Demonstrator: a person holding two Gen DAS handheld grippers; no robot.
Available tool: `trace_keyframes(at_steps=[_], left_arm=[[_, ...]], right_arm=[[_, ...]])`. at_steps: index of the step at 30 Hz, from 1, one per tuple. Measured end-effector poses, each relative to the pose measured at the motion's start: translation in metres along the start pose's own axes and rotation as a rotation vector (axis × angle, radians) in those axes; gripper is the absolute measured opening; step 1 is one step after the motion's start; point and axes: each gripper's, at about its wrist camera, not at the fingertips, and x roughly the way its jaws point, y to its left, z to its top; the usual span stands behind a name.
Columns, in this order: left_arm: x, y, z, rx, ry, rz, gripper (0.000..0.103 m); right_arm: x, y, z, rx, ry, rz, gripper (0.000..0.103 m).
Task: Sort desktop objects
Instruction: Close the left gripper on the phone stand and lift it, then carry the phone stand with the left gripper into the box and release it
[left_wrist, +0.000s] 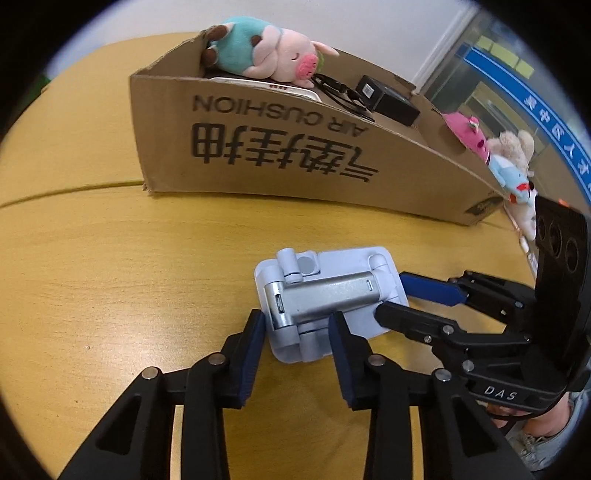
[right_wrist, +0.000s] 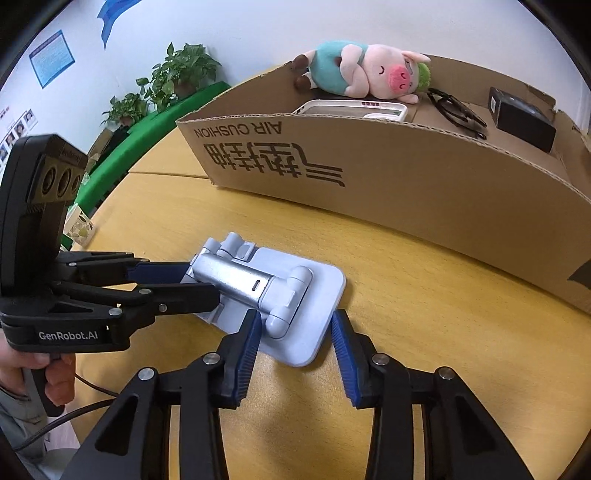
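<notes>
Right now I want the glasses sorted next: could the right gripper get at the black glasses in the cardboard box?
Probably not yet: the right gripper straddles the phone stand, and the box's tall front wall stands between it and the glasses.

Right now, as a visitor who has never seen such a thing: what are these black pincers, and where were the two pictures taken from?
There is no robot: a person holds a two-finger gripper in each hand, each with a camera looking along its fingers. One picture is from the left gripper, the other from the right gripper. On the yellow table lies a folded phone stand; both grippers appear to pinch it, one at each end. Behind stands a cardboard box holding a plush pig, glasses and a black box.
</notes>
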Motion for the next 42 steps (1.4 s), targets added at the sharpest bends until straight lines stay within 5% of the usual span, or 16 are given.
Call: trace_keyframes(at_steps=[7, 16, 25, 32, 42], left_arm=[[-0.038, -0.03, 0.015, 0.046, -0.12, -0.014, 0.03], [-0.087, -0.075, 0.084, 0.181, -0.306, -0.033, 0.03], [-0.087, -0.072, 0.132, 0.202, -0.339, -0.005, 0.03], [-0.056, -0.037, 0.161, 0.162, -0.227, 0.044, 0.03], [0.014, 0.007, 0.16, 0.087, 0.034, 0.134, 0.03]], right_arm=[[-0.044, -0.006, 0.004, 0.017, -0.121, -0.013, 0.036], [-0.126, -0.014, 0.054, -0.032, -0.344, -0.097, 0.036], [-0.134, -0.034, 0.107, -0.02, -0.411, -0.114, 0.036], [-0.088, -0.043, 0.138, 0.029, -0.352, -0.054, 0.036], [0.019, -0.065, 0.14, 0.159, -0.113, 0.04, 0.036]])
